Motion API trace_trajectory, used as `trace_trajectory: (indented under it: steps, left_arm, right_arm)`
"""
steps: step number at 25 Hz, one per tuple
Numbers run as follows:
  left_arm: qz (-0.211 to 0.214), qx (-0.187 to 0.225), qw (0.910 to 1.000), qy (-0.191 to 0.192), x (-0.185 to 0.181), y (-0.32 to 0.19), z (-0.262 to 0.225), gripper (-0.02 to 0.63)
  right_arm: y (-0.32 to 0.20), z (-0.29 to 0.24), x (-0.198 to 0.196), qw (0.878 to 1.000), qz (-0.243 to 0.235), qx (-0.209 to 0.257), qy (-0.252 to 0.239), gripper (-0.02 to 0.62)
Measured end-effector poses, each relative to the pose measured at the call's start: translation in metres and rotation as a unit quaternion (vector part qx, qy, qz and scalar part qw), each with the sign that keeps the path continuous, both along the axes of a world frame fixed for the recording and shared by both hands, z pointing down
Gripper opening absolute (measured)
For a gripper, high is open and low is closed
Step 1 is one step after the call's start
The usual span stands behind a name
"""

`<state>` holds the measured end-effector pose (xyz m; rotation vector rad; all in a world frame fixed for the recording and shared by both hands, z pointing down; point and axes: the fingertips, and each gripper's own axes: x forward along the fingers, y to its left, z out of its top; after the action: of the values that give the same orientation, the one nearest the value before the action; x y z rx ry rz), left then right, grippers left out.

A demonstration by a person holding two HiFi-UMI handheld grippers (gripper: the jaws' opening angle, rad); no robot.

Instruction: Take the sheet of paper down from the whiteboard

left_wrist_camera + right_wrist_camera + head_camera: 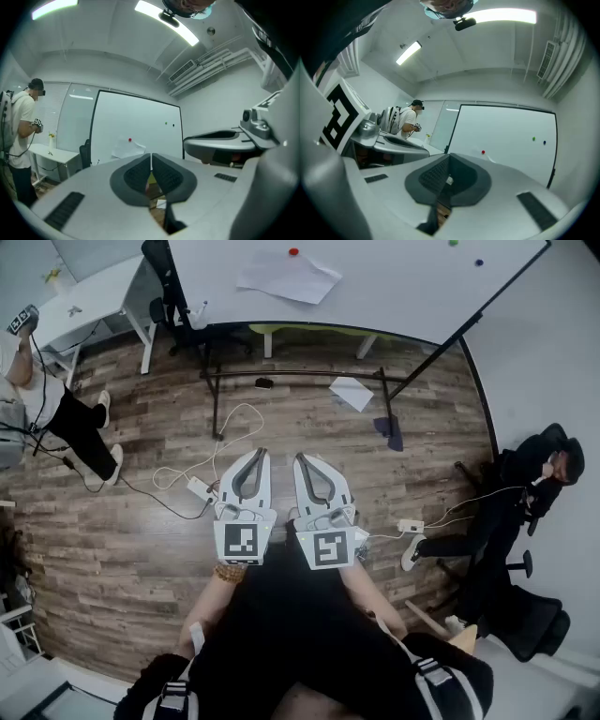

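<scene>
Both grippers sit low in my head view, left gripper (258, 457) and right gripper (304, 461) side by side, each with its jaws pressed together and nothing in them. The sheet of paper (286, 277) is way up at 12 o'clock, well apart from both, on the whiteboard (403, 287) under a red magnet (293, 252).

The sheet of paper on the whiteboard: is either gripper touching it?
Apart. The head view shows the left gripper and right gripper well short of the sheet of paper, floor between.
</scene>
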<state>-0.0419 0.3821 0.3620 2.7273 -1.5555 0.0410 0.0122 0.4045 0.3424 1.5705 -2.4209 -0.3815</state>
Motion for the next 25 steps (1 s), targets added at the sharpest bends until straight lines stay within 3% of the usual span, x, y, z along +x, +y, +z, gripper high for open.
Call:
trace_trajectory:
  steps: [2,4,8,12,25]
  left_arm:
    - [-0.004,0.007,1.0,0.004,0.003,-0.001,-0.004,0.02]
    - [-0.008,0.017,0.9997,0.014,0.008,-0.006,-0.01,0.02]
    - [-0.01,0.022,0.9996,0.018,0.018,-0.017,-0.012,0.017]
    - [-0.005,0.009,0.9999,-0.003,0.032,-0.027,-0.003,0.012]
    - [-0.034,-0.014,0.9993,-0.008,0.081,-0.084,0.014,0.012]
  right_arm:
    - [-0.004,-0.002,0.007,0.998,0.006,-0.003,-0.058,-0.002]
    - [-0.012,-0.001,0.013,0.996,0.002,-0.011,-0.084,-0.002]
    - [-0.024,0.003,0.02,0.997,-0.014,-0.017,-0.068,0.0]
    - [-0.035,0.006,0.029,0.996,-0.024,-0.024,-0.084,0.0]
    - [-0.096,0.013,0.079,0.993,-0.047,-0.03,-0.1,0.0]
